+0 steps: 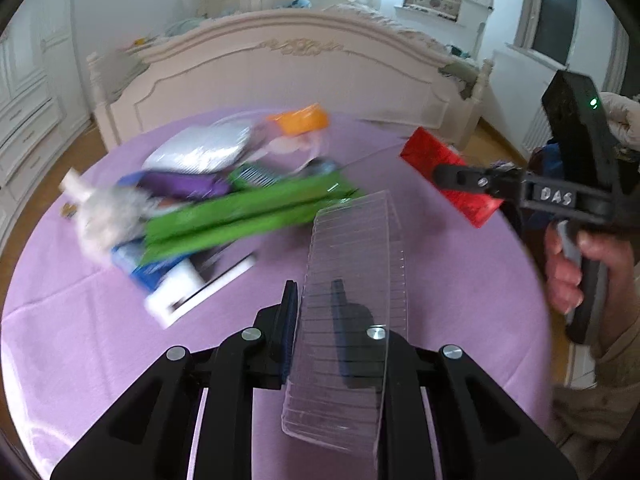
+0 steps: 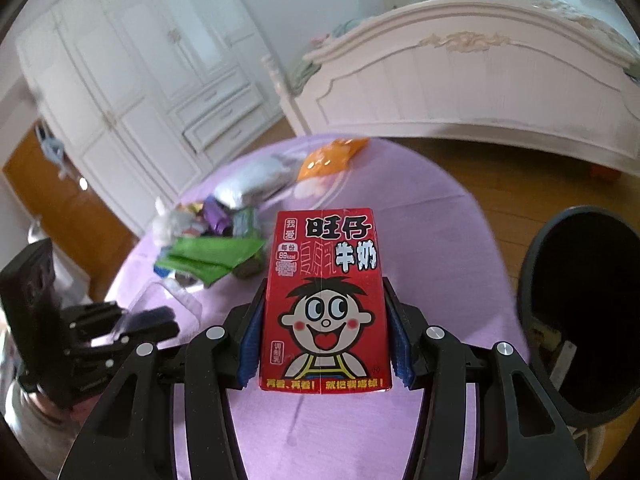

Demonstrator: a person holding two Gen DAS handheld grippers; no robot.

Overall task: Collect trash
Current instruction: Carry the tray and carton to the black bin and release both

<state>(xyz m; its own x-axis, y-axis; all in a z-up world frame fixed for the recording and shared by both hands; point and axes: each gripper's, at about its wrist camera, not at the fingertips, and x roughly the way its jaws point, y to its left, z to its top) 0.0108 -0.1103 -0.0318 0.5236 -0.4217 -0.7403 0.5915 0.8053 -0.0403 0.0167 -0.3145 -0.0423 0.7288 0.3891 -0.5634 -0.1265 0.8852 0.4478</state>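
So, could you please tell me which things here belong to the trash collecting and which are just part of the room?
Part of the job:
- red milk carton, in the right claw
- clear plastic tray, in the left claw
- wrapper pile on the purple tablecloth
- black bin

Just lying about:
- bed
- white wardrobe

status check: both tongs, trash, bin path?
Left tongs shut on clear plastic tray. Right tongs shut on red milk carton. Trash pile remains on purple table. Black bin at right, open, nothing blocking.
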